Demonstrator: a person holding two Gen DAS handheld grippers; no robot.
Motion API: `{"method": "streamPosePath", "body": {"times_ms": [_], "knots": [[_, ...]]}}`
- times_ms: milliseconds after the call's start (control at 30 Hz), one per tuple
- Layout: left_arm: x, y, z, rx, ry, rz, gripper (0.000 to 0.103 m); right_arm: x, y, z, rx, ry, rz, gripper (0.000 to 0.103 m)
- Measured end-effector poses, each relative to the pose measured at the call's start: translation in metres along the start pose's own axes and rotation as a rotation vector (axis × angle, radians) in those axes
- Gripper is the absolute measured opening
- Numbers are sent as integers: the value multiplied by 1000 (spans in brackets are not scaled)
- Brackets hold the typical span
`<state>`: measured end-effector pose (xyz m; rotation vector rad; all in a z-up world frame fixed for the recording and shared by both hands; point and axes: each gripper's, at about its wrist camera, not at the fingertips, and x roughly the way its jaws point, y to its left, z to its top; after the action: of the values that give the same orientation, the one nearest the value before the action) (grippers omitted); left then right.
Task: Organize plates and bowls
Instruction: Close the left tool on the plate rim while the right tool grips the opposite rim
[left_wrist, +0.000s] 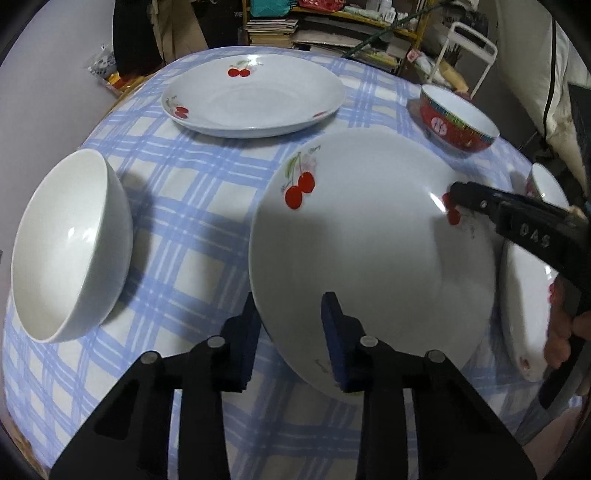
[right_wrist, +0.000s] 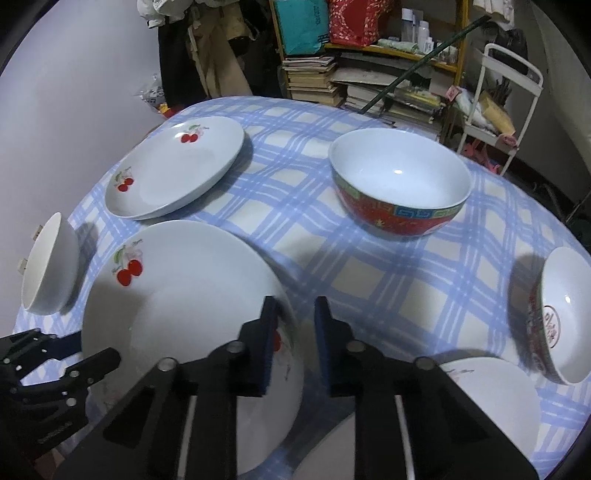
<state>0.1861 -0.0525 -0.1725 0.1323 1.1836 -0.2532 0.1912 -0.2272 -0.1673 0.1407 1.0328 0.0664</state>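
**On the checked tablecloth: both grippers at one cherry plate**

On the blue-and-white checked tablecloth the nearest cherry-print plate sits between both grippers, its near-left rim lifted off the cloth in the left wrist view.

Left gripper: the jaws are narrowed onto the plate's near rim. One blue pad sits beneath the rim, the other rests on the plate's upper face; the rim is clamped between them.

Right gripper: the jaws are narrowed at the plate's right rim. The left pad lies over the rim, covering a cherry print; the right pad lies outside the edge. In the left wrist view its black finger presses on the plate's far-right rim. Whether both pads bear fully on the rim cannot be told from the right wrist view, where the rim is blurred. A hand holds this gripper at the right edge.

Other tableware:
- A second cherry plate lies flat at the far left of the table, well apart from the held one.
- A third plate lies just beside the held plate on the right, partly hidden by the gripper.
- A plain white bowl stands left of the held plate, apart from it.
- A red patterned bowl stands upright at the far centre.
- A smaller red-rimmed bowl stands at the right edge
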Motion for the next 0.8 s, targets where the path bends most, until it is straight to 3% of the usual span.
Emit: {"method": "streamPosePath", "body": {"times_ms": [67,233,333,467,800], "knots": [[2,0,2,8,10,0,30,1,2,0,-5,-1,7,14],[10,15,6,-77,54,-76,30,1,2,0,-8,1,14,14],[11,18,6,-102,43,-85,29,3,-1,1,1,12,36,14],[8,22,7,-114,19,-99,20,5,-5,0,15,23,64,14],[0,29,9,-145,24,-157,20,3,-8,-3,65,54,101,14]]}}
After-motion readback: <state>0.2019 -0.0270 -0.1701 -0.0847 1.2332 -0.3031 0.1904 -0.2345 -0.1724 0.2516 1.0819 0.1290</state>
